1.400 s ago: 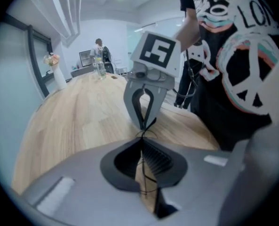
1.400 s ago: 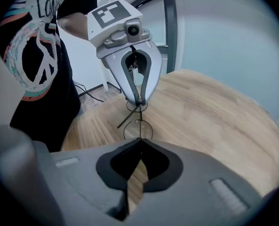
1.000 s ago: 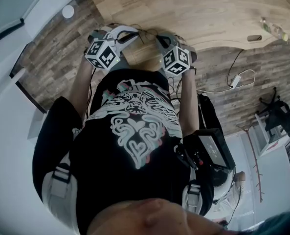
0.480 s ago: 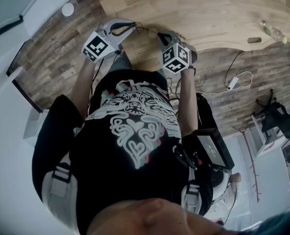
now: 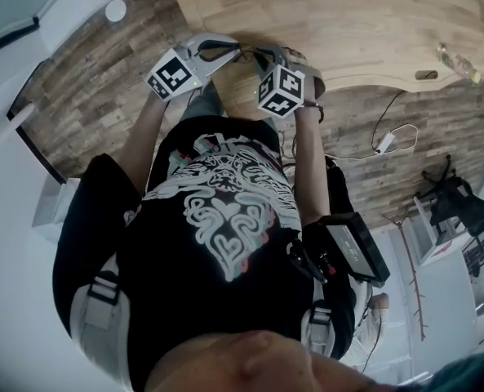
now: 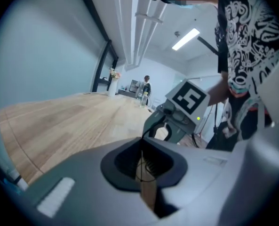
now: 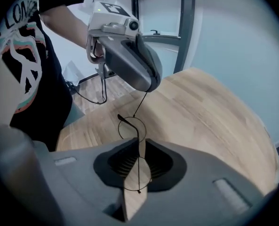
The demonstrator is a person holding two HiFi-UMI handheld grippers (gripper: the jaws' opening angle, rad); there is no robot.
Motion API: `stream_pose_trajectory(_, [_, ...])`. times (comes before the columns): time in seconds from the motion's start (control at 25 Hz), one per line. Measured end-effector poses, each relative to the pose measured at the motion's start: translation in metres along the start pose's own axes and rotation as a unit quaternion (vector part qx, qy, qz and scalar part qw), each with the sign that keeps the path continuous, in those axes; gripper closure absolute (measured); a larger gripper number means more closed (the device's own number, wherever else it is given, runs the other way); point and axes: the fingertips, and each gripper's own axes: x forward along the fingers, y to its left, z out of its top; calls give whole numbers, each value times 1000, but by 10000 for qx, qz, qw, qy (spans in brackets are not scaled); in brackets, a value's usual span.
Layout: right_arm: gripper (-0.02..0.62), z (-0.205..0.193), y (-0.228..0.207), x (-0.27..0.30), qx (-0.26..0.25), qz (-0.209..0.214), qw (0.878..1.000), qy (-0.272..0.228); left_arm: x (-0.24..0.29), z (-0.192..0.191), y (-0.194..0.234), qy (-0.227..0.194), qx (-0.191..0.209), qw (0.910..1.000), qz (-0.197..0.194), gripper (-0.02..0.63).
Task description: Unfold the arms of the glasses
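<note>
Thin black wire glasses [image 7: 131,127] with round lenses hang in the air between my two grippers, over the near edge of the wooden table [image 7: 210,121]. My right gripper [image 7: 138,171] is shut on the frame, with one lens ring between its jaws and the other ring just beyond them. One thin arm [image 7: 140,103] runs from the frame up to my left gripper [image 7: 148,88], which is shut on the arm's end. In the left gripper view the wire [image 6: 141,166] sits between the shut jaws and leads to the right gripper [image 6: 151,128]. In the head view both grippers [image 5: 205,51] [image 5: 274,55] face each other closely.
The table [image 5: 348,23] stretches away beyond the grippers. A bottle [image 5: 458,53] and a small dark object [image 5: 425,75] lie at its far right. Cables [image 5: 388,137] trail on the plank floor. Bottles [image 6: 140,98] and a vase [image 6: 113,74] stand at the table's far end.
Both grippers have shifted slightly toward the table. The right gripper's marker cube has moved left, nearer the left gripper. Both keep hold of the glasses.
</note>
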Motion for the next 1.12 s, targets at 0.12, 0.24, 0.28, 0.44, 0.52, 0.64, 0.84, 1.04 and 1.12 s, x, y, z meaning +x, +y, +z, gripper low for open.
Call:
stream_pose_trajectory(0.12, [549,-3,4,4,-25,162,9998,142,3,0,-4,103,200,9997,-117,609])
stream_pose_trajectory(0.24, [549,-5,6,6,-37,276,9993,240,5,0,-8,183,379,9989,-216,609])
stream_pose_trajectory(0.28, [549,-6,7,5,-53,318,9990,302,6,1,-9,203,429,9986,-234,609])
stream_pose_trajectory(0.44, [549,-11,12,6,-46,484,9976,494,6,1,-14,284,595,9974,-307,609])
stream_pose_trajectory(0.52, [549,-13,14,8,-55,542,9969,564,8,1,-19,358,738,9959,-384,609])
stream_pose_trajectory(0.64, [550,-15,14,10,-83,558,9958,714,10,-7,-26,500,853,9941,-443,607])
stream_pose_trajectory(0.84, [578,-12,16,11,-144,637,9945,821,6,-19,-29,573,743,9948,-401,607])
stream_pose_trajectory(1.04, [589,-12,12,9,-99,584,9956,723,9,-18,-25,639,820,9938,-401,607])
stream_pose_trajectory(1.12, [591,-15,11,7,-78,499,9965,666,9,-17,-25,623,797,9942,-376,607])
